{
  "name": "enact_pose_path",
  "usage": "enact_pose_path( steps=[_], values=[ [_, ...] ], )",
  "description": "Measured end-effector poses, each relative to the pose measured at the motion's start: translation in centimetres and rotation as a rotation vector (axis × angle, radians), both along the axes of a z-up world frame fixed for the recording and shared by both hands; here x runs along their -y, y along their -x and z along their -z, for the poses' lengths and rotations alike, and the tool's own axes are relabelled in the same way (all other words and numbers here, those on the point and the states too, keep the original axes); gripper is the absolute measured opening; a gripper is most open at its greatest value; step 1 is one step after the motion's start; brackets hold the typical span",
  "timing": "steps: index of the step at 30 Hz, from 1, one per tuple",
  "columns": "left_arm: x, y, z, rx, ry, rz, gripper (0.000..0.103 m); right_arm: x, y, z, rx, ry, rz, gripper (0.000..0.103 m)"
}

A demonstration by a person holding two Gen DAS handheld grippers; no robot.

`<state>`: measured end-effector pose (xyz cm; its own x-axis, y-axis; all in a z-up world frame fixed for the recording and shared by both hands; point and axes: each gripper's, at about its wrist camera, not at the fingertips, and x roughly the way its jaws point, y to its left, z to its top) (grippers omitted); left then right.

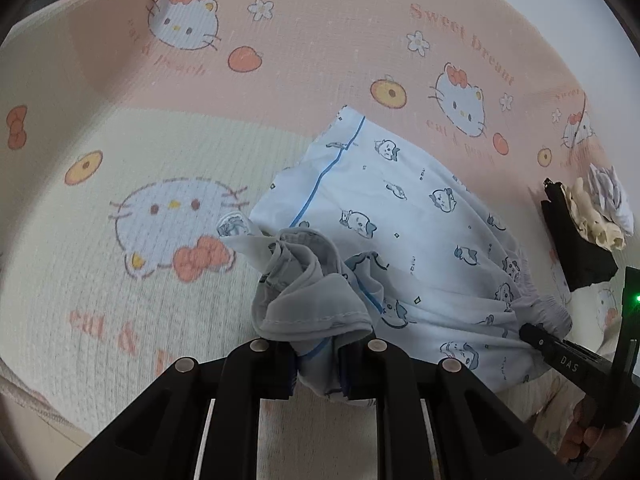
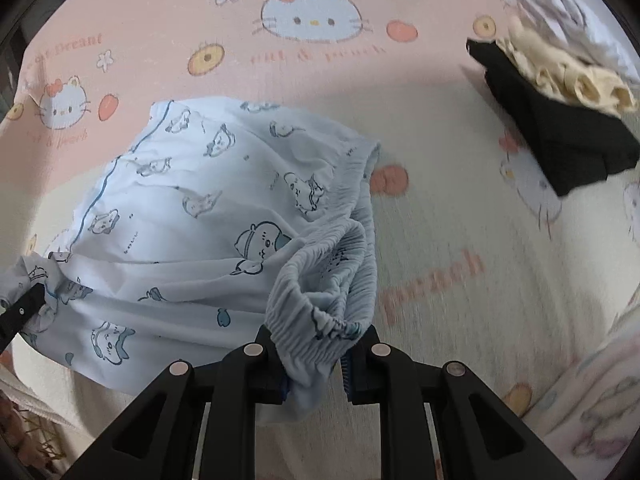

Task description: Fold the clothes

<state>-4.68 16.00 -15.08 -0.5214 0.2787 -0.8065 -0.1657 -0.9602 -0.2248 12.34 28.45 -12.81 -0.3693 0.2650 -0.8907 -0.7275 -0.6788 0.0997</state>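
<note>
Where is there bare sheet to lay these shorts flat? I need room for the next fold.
The widest bare patch on the cartoon-cat bedsheet lies on the left gripper side of the pale blue shorts, out to the bed edge. Another strip runs beyond the shorts. It is crowded past the right gripper, where the pile of folded clothes sits.

Pale blue cartoon-print shorts [image 2: 208,200], pink-cream blanket [image 2: 460,240]

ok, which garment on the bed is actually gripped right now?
The light blue cartoon-print shorts: both grippers, left and right, pinch them. The black garment and the cream one on it lie untouched, far right.
</note>
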Motion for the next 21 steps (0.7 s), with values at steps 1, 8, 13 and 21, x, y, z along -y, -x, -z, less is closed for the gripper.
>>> enact_pose_path(
  steps=[1,8,13,21],
  values=[
    [0.1,-0.2,0.0,0.0,0.006,0.004,0.013,0.0,-0.1,0.1,0.0,0.008,0.002,0.017],
    [0.6,-1.9,0.5,0.018,0.037,0.028,0.013,-0.6,-0.7,-0.3,-0.004,0.052,0.004,0.017],
    [0.9,-2.4,1.1,0.051,0.025,0.028,0.013,-1.6,0.0,0.1,0.004,0.081,-0.01,0.017],
    [1.0,-2.6,2.3,0.058,-0.003,0.043,0.013,-2.7,0.5,1.2,0.003,0.117,0.009,0.017]
  ],
)
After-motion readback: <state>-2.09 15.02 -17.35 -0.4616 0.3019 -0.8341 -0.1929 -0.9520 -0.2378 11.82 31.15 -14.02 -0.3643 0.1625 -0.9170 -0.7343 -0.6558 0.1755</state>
